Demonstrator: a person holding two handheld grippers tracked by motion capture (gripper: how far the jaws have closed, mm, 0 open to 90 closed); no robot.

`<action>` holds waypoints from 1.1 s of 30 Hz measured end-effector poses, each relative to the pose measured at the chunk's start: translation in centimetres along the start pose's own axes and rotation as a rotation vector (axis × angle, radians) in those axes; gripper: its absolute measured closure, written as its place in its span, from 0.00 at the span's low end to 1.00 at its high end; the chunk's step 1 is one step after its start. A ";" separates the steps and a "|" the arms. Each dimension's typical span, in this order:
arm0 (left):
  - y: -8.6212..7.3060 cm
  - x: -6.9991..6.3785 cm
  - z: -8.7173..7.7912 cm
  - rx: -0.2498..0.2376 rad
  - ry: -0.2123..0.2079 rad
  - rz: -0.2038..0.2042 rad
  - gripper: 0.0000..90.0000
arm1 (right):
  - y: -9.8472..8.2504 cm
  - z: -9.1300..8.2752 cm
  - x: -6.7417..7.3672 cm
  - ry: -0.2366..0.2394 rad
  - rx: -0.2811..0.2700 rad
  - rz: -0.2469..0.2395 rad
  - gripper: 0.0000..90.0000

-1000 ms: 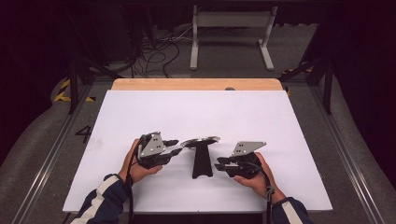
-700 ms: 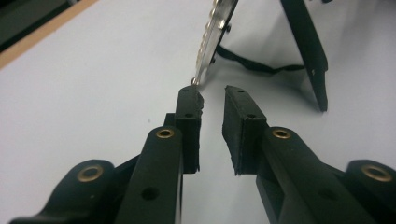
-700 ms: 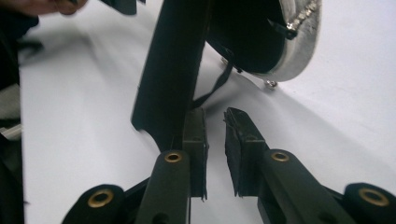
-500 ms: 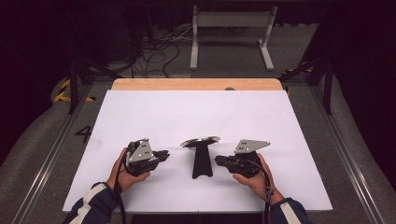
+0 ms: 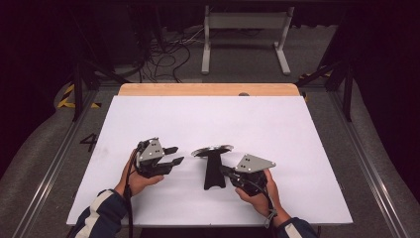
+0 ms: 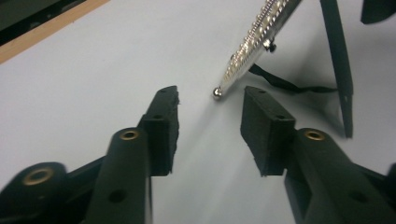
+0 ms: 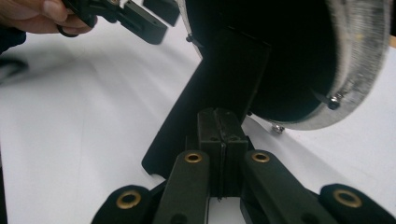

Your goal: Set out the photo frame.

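Round mirror on black stand (image 5: 214, 166) standing mid-table, near person's edge, disc tilted almost flat.

Right gripper (image 7: 219, 122): jaws pressed together, nothing between, tips touching stand's back leg (bracing, likely).

Left gripper (image 5: 173, 155): jaws spread, having just been opening, nothing between, aiming at beaded rim (image 6: 252, 37). Advising: centre rim between pads before pinching; keep stand braced against tipping.

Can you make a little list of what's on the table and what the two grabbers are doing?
table: white board
thing: round silver mirror on a black stand
left gripper: jaws apart, just been opening, nothing between them, mirror rim ahead
right gripper: jaws shut, tips against the stand, nothing visibly between them
hands: one behind each gripper
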State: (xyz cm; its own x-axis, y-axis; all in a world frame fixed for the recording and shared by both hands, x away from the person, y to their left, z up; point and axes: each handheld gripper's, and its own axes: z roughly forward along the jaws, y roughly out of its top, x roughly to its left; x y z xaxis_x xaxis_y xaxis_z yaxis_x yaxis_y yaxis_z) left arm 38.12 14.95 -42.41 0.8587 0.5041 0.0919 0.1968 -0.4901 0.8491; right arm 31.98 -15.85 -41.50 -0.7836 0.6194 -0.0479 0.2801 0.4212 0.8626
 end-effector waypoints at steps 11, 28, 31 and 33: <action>1.1 0.1 1.9 -0.034 -0.053 0.009 0.62 | 0.4 2.2 2.4 -0.018 0.007 -0.018 1.00; 0.9 0.2 2.3 -0.001 -0.090 0.023 0.51 | 0.2 5.2 4.3 -0.012 0.040 -0.047 1.00; 1.1 -0.3 2.9 0.005 -0.076 0.040 0.51 | 0.3 5.4 4.5 -0.024 0.042 -0.049 1.00; 1.2 -0.5 3.4 0.006 -0.079 0.040 0.52 | 0.2 5.6 4.7 -0.028 0.051 -0.047 1.00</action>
State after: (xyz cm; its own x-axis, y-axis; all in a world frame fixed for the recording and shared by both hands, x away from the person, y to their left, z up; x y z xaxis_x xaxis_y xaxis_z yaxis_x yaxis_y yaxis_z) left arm 39.47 11.71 -43.21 0.9007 0.4261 0.0844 0.1639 -0.5133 0.8424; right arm 31.49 -9.12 -44.34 -0.7812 0.6158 -0.1025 0.2715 0.4829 0.8325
